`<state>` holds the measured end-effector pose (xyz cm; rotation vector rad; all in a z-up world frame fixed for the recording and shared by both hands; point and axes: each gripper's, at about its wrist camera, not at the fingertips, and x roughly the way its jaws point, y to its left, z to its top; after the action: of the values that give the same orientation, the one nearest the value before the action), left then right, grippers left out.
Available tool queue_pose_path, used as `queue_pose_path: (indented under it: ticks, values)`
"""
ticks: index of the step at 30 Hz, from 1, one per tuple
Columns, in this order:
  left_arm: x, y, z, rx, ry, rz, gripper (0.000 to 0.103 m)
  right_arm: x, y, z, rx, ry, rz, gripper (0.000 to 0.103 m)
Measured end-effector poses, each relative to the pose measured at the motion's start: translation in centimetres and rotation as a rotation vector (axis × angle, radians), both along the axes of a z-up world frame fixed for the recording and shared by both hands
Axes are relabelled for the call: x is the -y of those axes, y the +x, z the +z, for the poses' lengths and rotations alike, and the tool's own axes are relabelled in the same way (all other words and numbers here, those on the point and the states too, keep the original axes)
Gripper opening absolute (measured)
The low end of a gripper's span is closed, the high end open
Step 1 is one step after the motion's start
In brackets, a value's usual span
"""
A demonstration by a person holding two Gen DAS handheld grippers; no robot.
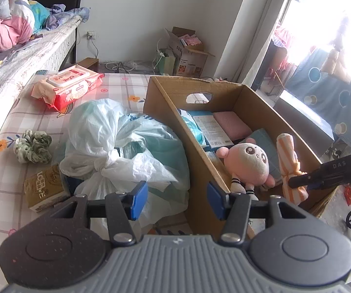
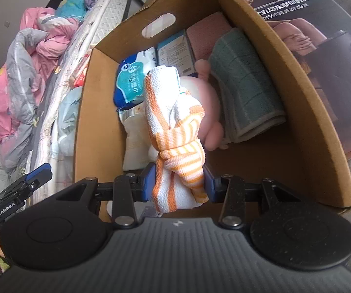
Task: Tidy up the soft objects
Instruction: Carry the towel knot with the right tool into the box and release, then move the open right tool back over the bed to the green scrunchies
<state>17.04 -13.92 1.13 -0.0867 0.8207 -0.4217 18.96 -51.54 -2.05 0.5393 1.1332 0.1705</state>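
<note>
An open cardboard box [image 1: 200, 171] stands on the checked bedsheet. It holds a pink plush doll [image 1: 248, 161], a folded green towel [image 2: 244, 92], a pink cloth [image 1: 231, 124] and packs of tissues [image 2: 131, 83]. My right gripper [image 2: 179, 183] is shut on a knotted orange-and-white striped towel [image 2: 175, 146], which hangs over the box just in front of the doll. In the left wrist view the same towel [image 1: 289, 151] shows at the box's near right corner, with the right gripper [image 1: 294, 180] on it. My left gripper [image 1: 177, 200] is open and holds nothing, over the box's left wall.
Left of the box on the sheet lie a knotted plastic bag [image 1: 116, 146], a green scrunchie [image 1: 33, 146], a small brown carton [image 1: 44, 188] and a red pack of wet wipes [image 1: 70, 86]. Pink and grey bedding [image 1: 4, 24] is piled on the mattress behind. Another cardboard box [image 1: 187, 51] stands by the far wall.
</note>
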Motion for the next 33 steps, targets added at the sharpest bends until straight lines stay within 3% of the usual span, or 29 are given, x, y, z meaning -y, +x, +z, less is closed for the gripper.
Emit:
queue_pose_path:
  ticks: [5, 12, 21, 24, 26, 33]
  values:
    - [0.2, 0.4, -0.6, -0.008, -0.001, -0.014, 0.055, 1.2, -0.4, 0.3, 0.013, -0.171, -0.083, 0.040]
    - [0.0, 0.4, -1.0, -0.014, -0.011, -0.019, 0.055, -0.2, -0.6, 0.6, 0.002, -0.304, -0.062, 0.051]
    - [-1.0, -0.2, -0.9, 0.002, -0.012, 0.002, 0.056, -0.3, -1.0, 2.2, 0.038, -0.297, -0.096, 0.052]
    - [-1.5, -0.7, -0.7, 0.021, 0.003, 0.013, 0.062, -0.3, -1.3, 2.6, 0.058, -0.241, -0.113, 0.056]
    - [-2.1, -1.0, -0.6, 0.032, 0.013, 0.022, 0.067, -0.6, -1.6, 2.9, 0.071, -0.206, -0.123, 0.064]
    - [-4.5, -3.0, -0.3, 0.081, 0.083, 0.061, 0.082, -4.5, -1.5, 4.4, 0.135, -0.122, -0.074, 0.067]
